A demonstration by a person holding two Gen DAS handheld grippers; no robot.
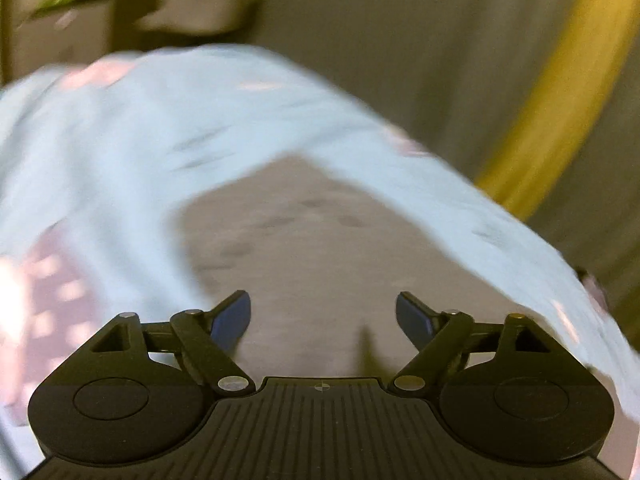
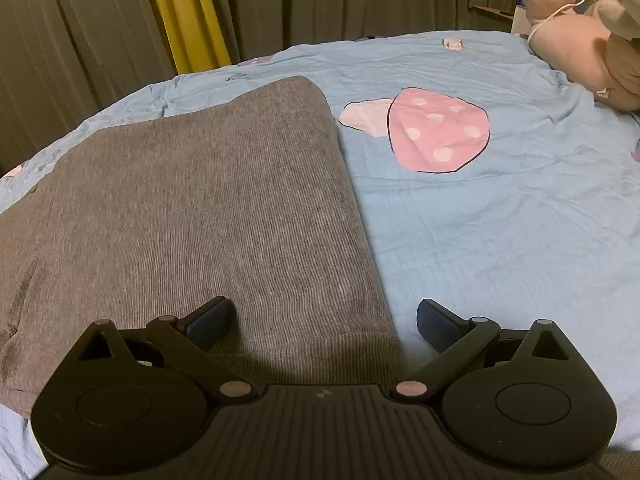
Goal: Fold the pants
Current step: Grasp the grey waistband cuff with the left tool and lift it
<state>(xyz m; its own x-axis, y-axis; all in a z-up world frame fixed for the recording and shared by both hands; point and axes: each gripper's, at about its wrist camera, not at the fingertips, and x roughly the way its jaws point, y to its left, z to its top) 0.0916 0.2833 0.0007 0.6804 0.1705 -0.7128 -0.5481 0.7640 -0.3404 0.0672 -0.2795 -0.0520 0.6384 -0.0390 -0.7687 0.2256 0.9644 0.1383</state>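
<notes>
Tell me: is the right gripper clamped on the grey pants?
No: in the right wrist view the right gripper stands open, its fingers wide apart above the grey pants lying flat on the blue bedsheet.

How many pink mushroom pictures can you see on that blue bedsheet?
1 clear one: the pink mushroom with white spots, right of the grey pants on the blue bedsheet. Small pink bits at the far edge may be more; the pants could hide others.
</notes>
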